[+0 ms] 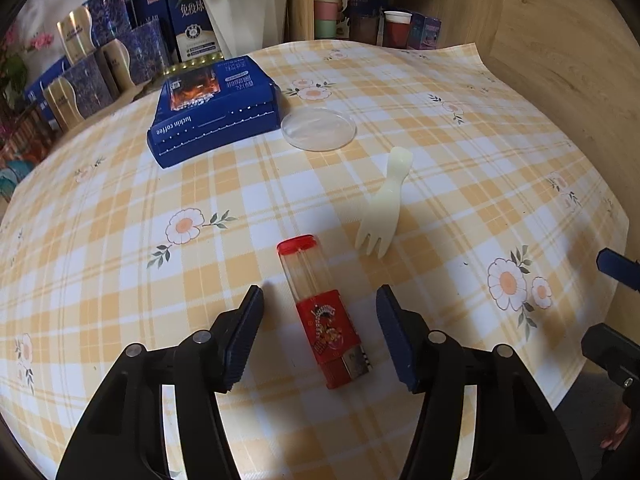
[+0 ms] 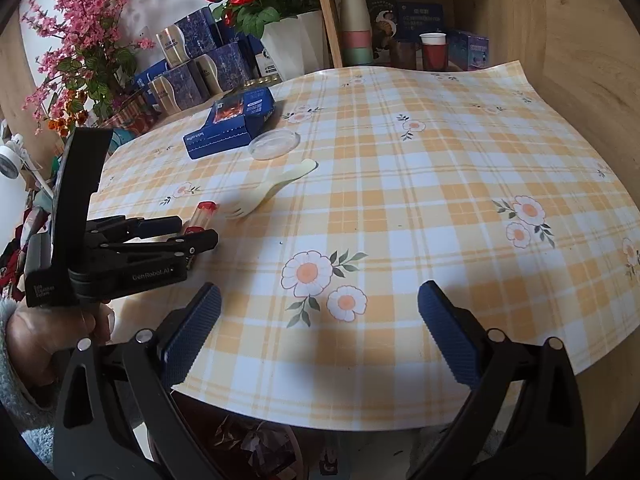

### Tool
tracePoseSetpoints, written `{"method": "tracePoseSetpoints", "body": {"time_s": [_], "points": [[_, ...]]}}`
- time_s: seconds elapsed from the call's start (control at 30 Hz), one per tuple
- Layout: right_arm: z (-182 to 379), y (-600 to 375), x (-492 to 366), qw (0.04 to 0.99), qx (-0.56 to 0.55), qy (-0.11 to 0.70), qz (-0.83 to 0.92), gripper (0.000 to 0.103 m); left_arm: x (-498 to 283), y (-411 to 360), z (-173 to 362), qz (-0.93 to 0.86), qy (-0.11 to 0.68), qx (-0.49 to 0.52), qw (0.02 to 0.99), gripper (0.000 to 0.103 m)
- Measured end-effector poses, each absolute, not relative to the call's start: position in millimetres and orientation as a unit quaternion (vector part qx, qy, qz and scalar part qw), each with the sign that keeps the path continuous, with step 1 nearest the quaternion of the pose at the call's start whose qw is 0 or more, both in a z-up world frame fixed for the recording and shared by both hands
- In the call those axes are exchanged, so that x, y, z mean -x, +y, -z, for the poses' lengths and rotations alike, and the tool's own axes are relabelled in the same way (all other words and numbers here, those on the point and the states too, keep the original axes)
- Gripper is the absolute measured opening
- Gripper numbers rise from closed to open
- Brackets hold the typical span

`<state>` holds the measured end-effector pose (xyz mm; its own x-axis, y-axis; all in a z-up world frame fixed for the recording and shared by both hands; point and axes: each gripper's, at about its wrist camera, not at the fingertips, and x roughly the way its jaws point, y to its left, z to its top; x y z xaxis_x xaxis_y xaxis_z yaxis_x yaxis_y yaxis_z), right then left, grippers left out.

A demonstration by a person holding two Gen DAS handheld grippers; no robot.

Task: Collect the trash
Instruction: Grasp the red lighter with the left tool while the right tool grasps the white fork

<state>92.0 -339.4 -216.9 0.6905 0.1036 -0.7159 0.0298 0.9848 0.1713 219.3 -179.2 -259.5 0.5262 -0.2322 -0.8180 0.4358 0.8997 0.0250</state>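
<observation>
A clear plastic tube with a red cap and red label (image 1: 323,316) lies on the checked tablecloth (image 1: 120,240). My left gripper (image 1: 320,320) is open, its fingers on either side of the tube, not touching it. A pale plastic fork (image 1: 383,208) lies just beyond the tube. A clear round lid (image 1: 318,128) and a blue coffee box (image 1: 218,108) lie farther back. My right gripper (image 2: 320,320) is open and empty over the cloth's near edge. In the right wrist view the left gripper (image 2: 200,232) is at the left, around the tube (image 2: 202,214), near the fork (image 2: 272,192).
Blue gift boxes (image 2: 192,64), flower pots (image 2: 292,44) and stacked cups (image 2: 356,28) line the back of the table. A red cup (image 2: 434,54) stands on the shelf. A wooden wall (image 2: 580,40) is at the right. A bag of trash (image 2: 256,448) sits under the table's near edge.
</observation>
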Motion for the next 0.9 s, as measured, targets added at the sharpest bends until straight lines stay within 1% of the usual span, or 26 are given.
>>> {"method": "tracePoseSetpoints", "body": {"time_s": [0.03,0.1,0.23,0.33,0.53,0.63,0.7,0.77,0.83,0.9], "points": [[218.1,-339.2,-94.7,0.915,-0.083,0.395,-0.021,0.097,-219.0,-178.8,259.2,0.195,0.444,-0.115,0.867,0.050],[220.1,-338.7,-98.5,0.913,-0.082,0.400,-0.022,0.097,-219.5,-177.2,257.5,0.200,0.442,-0.115,0.867,0.025],[223.1,-337.0,-106.8,0.909,-0.094,0.406,-0.030,0.097,-223.6,-161.5,255.5,0.223,0.451,-0.082,0.861,0.023],[225.8,-334.2,-117.2,0.903,-0.113,0.412,-0.043,0.089,-223.7,-141.1,250.1,0.222,0.449,-0.049,0.864,0.023],[228.2,-316.3,-152.0,0.893,-0.129,0.425,-0.065,0.084,-215.5,-91.0,231.0,0.214,0.441,0.029,0.871,0.023],[229.3,-304.2,-174.5,0.892,-0.134,0.428,-0.063,0.084,-206.8,-71.1,222.3,0.208,0.432,0.050,0.876,0.023],[231.9,-294.4,-192.1,0.889,-0.136,0.433,-0.060,0.081,-198.6,-58.5,216.8,0.200,0.423,0.058,0.882,0.023],[235.6,-287.4,-207.9,0.885,-0.135,0.443,-0.046,0.074,-190.3,-50.5,211.7,0.194,0.412,0.058,0.889,0.023],[238.5,-285.0,-220.3,0.880,-0.144,0.453,-0.025,0.073,-182.9,-43.1,206.9,0.192,0.405,0.063,0.892,0.023],[240.4,-286.1,-231.4,0.874,-0.173,0.453,-0.008,0.067,-174.8,-36.1,202.5,0.192,0.399,0.068,0.894,0.023]]}}
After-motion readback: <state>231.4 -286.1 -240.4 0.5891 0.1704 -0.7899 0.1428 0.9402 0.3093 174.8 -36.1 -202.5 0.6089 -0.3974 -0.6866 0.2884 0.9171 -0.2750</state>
